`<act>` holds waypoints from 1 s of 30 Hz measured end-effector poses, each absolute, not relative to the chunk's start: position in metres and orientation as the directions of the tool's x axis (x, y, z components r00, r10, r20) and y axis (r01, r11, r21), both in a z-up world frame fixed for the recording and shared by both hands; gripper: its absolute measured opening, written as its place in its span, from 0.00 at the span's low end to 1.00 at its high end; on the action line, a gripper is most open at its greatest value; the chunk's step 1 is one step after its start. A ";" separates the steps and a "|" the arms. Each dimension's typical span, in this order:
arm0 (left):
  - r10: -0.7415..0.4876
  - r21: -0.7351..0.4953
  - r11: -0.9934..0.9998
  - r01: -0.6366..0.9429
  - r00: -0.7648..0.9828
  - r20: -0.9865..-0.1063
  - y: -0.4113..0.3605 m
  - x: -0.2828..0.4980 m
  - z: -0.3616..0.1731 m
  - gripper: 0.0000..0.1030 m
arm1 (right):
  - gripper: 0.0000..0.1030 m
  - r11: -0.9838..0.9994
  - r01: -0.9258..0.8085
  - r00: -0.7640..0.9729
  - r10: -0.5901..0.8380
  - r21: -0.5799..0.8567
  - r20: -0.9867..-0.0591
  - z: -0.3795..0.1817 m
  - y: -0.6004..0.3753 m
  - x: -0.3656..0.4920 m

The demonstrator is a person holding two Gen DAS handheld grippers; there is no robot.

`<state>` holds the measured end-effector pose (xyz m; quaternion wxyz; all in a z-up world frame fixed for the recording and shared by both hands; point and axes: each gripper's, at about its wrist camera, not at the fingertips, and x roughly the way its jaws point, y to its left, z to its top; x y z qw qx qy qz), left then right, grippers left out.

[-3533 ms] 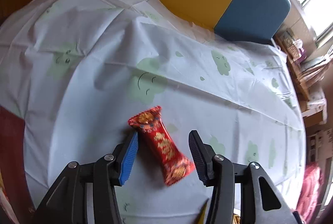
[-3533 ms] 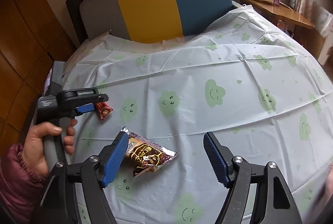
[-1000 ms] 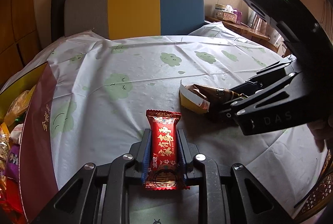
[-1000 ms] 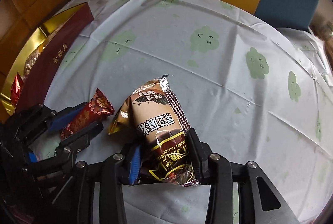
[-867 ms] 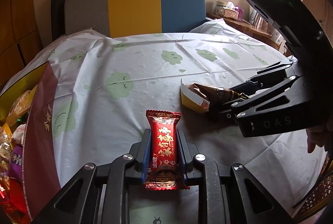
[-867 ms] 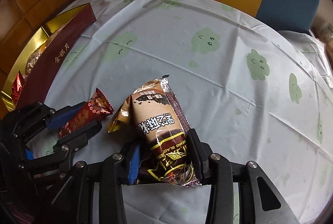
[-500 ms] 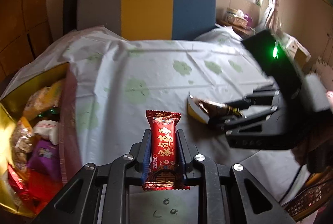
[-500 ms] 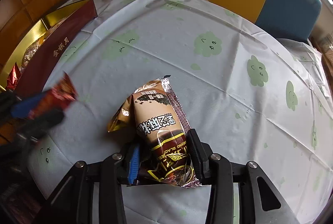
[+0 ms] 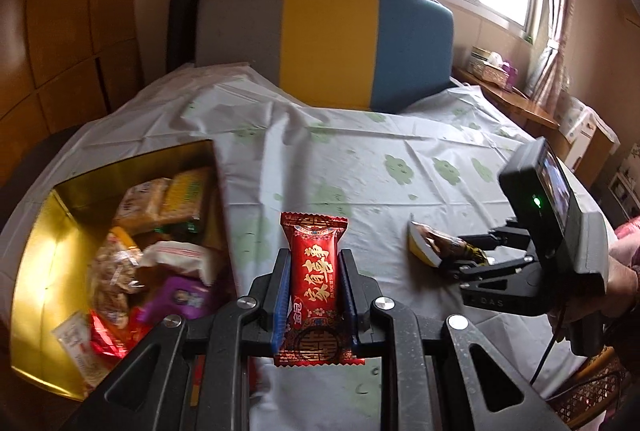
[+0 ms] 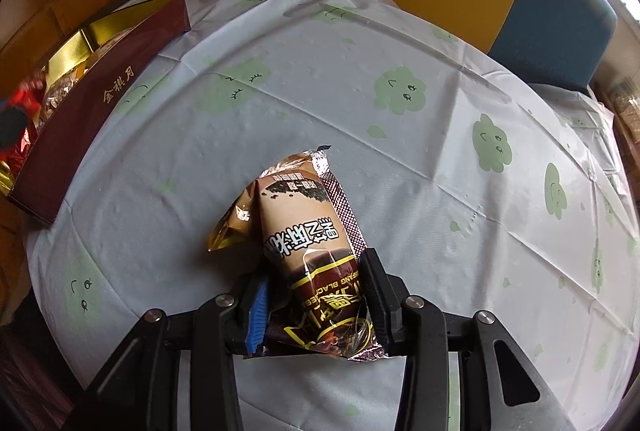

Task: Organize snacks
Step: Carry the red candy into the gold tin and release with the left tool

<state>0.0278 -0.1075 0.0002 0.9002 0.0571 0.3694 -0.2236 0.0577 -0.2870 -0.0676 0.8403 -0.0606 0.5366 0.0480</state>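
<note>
We are gripping a red snack (image 9: pixel 314 287) in our left gripper (image 9: pixel 313 273) beside the box (image 9: pixel 36 239), and our right gripper (image 10: pixel 314 281) is clamping a brown snack (image 10: pixel 308 243).

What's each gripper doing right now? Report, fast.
Left gripper: closed on the red candy bar.
Right gripper: closed on the brown snack packet.

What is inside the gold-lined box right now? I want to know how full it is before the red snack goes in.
The box holds a loose pile of wrapped snacks: tan and yellow packets, a purple packet and red wrappers. The pile hides its floor, and the left gripper covers its near corner.
</note>
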 end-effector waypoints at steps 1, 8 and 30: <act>-0.351 -0.060 0.899 0.433 0.633 -0.690 -0.103 0.029 0.002 0.22 | 0.41 0.987 -0.148 0.422 0.013 -0.055 -0.907 -0.067 -0.286 0.057; -0.291 -0.051 0.931 0.361 0.653 -0.699 -0.074 0.040 0.004 0.22 | 0.41 0.986 -0.153 0.431 0.006 -0.067 -0.903 -0.067 -0.285 0.055; -0.199 -0.277 0.959 -0.054 0.567 -0.800 0.106 0.126 -0.023 0.22 | 0.41 0.984 -0.155 0.436 -0.014 -0.090 -0.900 -0.066 -0.282 0.055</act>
